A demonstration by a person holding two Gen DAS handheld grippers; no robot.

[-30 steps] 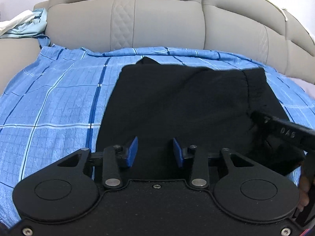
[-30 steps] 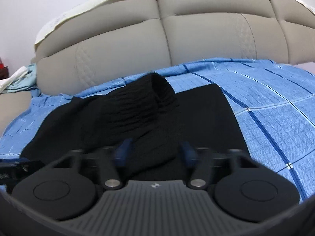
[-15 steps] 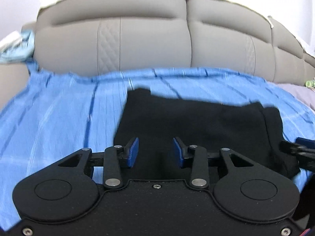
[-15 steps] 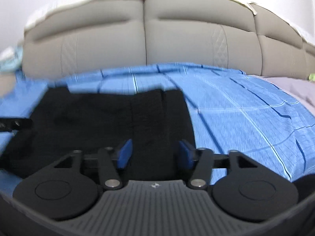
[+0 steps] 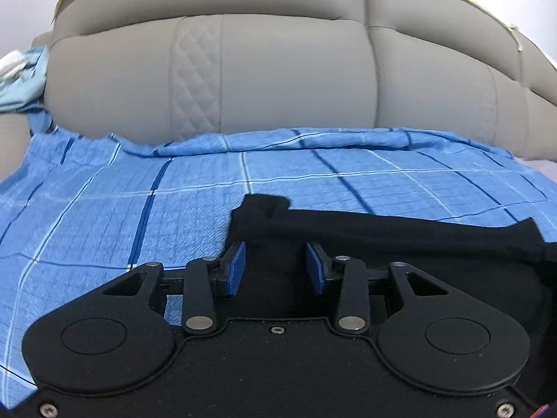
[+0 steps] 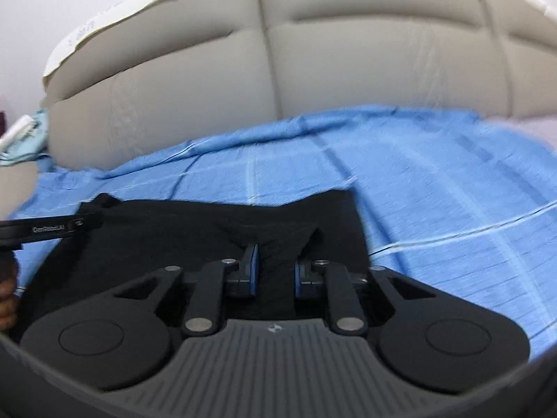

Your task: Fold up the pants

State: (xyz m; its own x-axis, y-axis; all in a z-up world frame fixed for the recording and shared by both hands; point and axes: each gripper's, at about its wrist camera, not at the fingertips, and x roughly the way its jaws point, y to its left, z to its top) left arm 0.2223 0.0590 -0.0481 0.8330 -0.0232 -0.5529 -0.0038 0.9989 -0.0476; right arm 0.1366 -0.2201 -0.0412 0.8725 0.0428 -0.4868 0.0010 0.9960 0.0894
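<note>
While both grippers hang low over the bed, the black pants lie flat on the blue sheet, long axis running left to right across it. Left gripper and right gripper stand released, pads apart, gripping nothing.

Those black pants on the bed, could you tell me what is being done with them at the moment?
A person is folding the black pants on a blue checked bedsheet using two handheld tongs. The pants lie in a flat, roughly rectangular bundle in front of the grey padded headboard. The left tongs and the right tongs both sit low over the near edge of the fabric with their jaws apart, gripping nothing. The right view is blurred, so finer creases cannot be made out.
</note>
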